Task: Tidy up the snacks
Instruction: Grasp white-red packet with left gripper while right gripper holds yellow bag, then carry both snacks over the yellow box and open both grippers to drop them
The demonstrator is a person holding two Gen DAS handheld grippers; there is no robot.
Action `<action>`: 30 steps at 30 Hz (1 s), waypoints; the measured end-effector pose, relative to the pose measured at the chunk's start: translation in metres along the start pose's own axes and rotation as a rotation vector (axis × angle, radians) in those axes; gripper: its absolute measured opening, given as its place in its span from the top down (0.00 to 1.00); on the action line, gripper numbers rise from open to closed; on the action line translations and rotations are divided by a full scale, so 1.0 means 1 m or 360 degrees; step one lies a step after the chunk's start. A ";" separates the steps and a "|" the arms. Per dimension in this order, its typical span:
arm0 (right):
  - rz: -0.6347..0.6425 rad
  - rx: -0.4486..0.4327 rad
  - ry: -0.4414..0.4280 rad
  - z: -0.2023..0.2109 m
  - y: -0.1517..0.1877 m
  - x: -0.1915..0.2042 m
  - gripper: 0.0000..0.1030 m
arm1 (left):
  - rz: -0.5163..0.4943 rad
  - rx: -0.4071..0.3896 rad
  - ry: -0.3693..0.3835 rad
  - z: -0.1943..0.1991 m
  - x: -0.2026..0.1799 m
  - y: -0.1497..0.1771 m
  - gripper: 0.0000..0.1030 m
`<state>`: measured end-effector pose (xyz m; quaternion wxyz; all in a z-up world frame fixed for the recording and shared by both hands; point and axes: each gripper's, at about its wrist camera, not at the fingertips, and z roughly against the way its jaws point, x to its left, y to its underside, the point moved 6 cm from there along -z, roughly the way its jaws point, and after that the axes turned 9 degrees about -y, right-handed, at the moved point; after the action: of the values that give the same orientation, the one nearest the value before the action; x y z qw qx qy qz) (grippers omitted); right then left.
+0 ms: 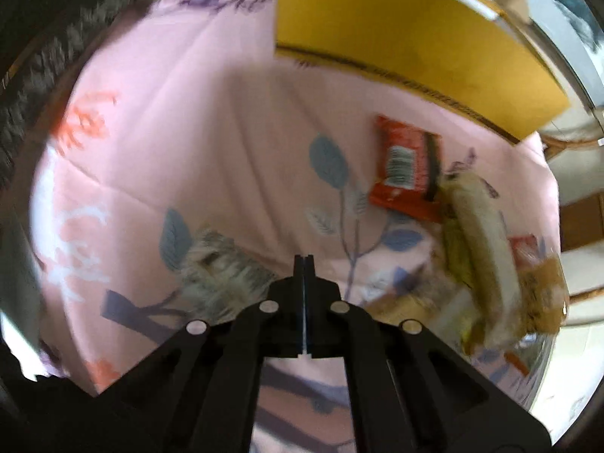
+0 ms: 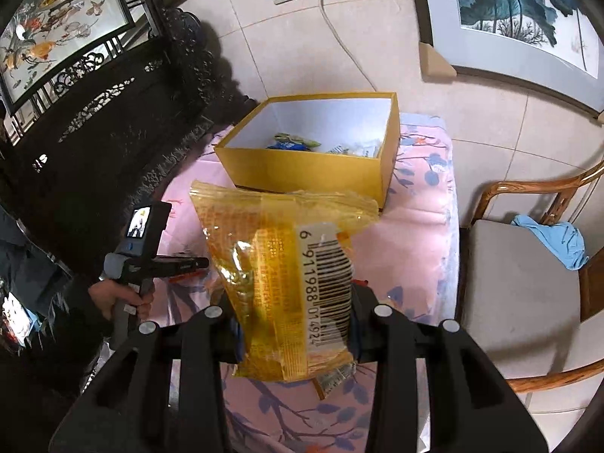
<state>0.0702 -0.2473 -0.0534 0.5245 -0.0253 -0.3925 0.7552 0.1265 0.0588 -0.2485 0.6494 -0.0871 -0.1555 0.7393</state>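
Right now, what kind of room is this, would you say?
Probably a living or sitting room in a home: framed paintings leaning on a tiled wall, a carved dark wood screen, a cushioned wooden chair, and a table under a pink floral cloth.

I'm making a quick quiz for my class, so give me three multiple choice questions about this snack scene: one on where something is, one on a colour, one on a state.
1. Where does the box stand? A on the chair B on the pink cloth C on the floor
2. What colour is the box outside? A yellow B green C black
3. What is the right claw doing? A open, empty B not in view C shut on the yellow bag

B: pink cloth lies under it. A: its walls are yellow. C: the bag sits between the fingers.
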 end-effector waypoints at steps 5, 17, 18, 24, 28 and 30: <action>0.0022 -0.0049 -0.0075 0.000 -0.007 0.010 0.63 | 0.0140 -0.0190 -0.0422 0.023 0.029 -0.009 0.02; 0.0152 0.0120 -0.0031 -0.011 0.003 0.033 0.63 | 0.0075 -0.0040 0.0052 -0.031 0.012 0.008 0.68; 0.0160 0.0110 -0.0043 -0.009 0.003 0.036 0.63 | 0.0038 -0.0048 0.0089 -0.029 0.010 0.009 0.68; 0.0143 0.0011 -0.0084 0.008 -0.003 0.041 0.63 | -0.0041 -0.0090 0.0062 -0.003 0.000 0.022 0.69; 0.0140 -0.0071 -0.0123 0.021 -0.006 0.046 0.63 | -0.0085 -0.0172 0.0029 0.030 -0.003 0.019 0.69; 0.0158 -0.0110 -0.0126 0.026 -0.007 0.048 0.63 | -0.0098 -0.0209 0.0036 0.047 -0.006 0.017 0.69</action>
<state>0.0424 -0.2219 -0.0127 0.4693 -0.0328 -0.4370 0.7666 0.0961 0.0452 -0.2104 0.6665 -0.1330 -0.1988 0.7061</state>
